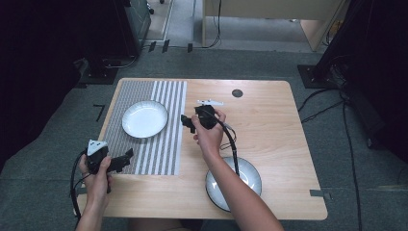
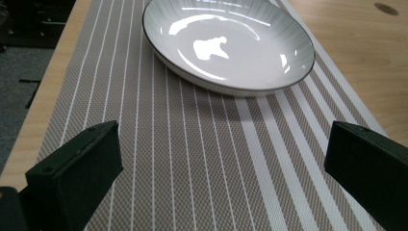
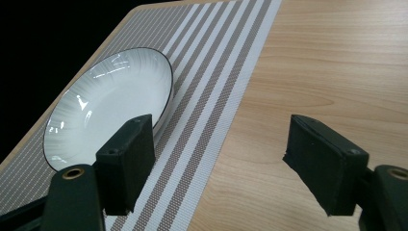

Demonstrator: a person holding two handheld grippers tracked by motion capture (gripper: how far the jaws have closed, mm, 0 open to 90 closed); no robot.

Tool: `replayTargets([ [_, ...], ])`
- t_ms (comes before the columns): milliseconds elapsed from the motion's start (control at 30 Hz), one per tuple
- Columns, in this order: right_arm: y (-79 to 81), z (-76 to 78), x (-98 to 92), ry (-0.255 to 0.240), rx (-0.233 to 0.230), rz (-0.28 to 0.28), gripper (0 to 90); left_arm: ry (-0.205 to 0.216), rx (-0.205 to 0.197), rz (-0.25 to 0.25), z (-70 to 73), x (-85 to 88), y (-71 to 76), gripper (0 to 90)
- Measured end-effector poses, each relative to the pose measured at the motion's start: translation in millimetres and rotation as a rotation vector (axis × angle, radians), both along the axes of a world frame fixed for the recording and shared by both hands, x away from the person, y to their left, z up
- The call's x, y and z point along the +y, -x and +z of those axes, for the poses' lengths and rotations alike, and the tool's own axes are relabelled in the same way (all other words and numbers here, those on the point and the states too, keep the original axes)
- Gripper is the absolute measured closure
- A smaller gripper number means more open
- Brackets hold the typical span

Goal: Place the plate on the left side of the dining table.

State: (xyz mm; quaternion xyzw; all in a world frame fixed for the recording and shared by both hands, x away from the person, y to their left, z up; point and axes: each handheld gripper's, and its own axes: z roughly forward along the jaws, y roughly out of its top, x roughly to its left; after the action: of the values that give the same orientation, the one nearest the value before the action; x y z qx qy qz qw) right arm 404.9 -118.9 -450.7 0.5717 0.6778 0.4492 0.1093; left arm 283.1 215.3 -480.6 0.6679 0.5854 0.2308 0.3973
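Item: left tongs (image 2: 226,159), nearest the lens in the left gripper view, both black jaws spread wide with nothing between them, poised low over the near end of the striped placemat (image 2: 192,159). Item: right tongs (image 3: 219,163), jaws likewise apart and empty, one jaw over the mat's edge stripes, the other over bare wood; in the high view the right tongs (image 1: 188,122) sit just off the mat's right border, the left tongs (image 1: 126,160) at its near left part. Item: white plate (image 1: 145,118), dark-rimmed, glossy, resting flat on the far half of the placemat, untouched by either tool; it appears as the white plate (image 2: 226,43) ahead of the left jaws and as the white plate (image 3: 108,106) beside the right ones. Item: second plate (image 1: 250,174), at the near edge of the surface (image 1: 269,125), partly under the right forearm. Item: small white object beyond the right hand, too small to identify. Risks, as judged: the plate's rim is thin, sloped and slick, so a bite taken too shallow would likely slip off; a jaw sliding under the rim could drag the loose mat and shift the plate with it; the right forearm or trailing cable (image 1: 234,149) could brush the second plate and nudge it toward the surface's edge.
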Motion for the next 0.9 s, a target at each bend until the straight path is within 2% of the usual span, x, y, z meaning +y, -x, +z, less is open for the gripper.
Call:
replayTargets([
  [133, 7.2, 6.7, -8.0, 0.003, -0.012, 0.003, 25.7, -0.024, 0.008, -0.007, -7.3, -0.2, 9.1, 0.0],
  [267, 15.2, 12.9, -17.1, 0.003, -0.029, 0.005, 25.7, -0.019, 0.013, 0.004, -14.0, 4.8, 18.1, 0.0],
  [400, 21.6, 16.0, -28.7, -0.001, -0.035, -0.004, 25.5, -0.044, 0.019, 0.018, -17.5, 11.2, 24.1, 0.0],
  [667, 35.1, 14.7, -55.4, -0.027, -0.038, -0.043, 25.8, -0.092, 0.036, 0.034, -24.4, 24.1, 28.3, 0.0],
  [767, 41.3, 13.9, -64.9, -0.023, -0.041, -0.054, 25.8, -0.110, 0.041, 0.049, -27.4, 30.8, 28.5, 0.0],
  [900, 50.1, 14.6, -76.5, -0.018, -0.044, -0.057, 25.8, -0.121, 0.057, 0.043, -31.4, 34.7, 27.6, 0.0],
])
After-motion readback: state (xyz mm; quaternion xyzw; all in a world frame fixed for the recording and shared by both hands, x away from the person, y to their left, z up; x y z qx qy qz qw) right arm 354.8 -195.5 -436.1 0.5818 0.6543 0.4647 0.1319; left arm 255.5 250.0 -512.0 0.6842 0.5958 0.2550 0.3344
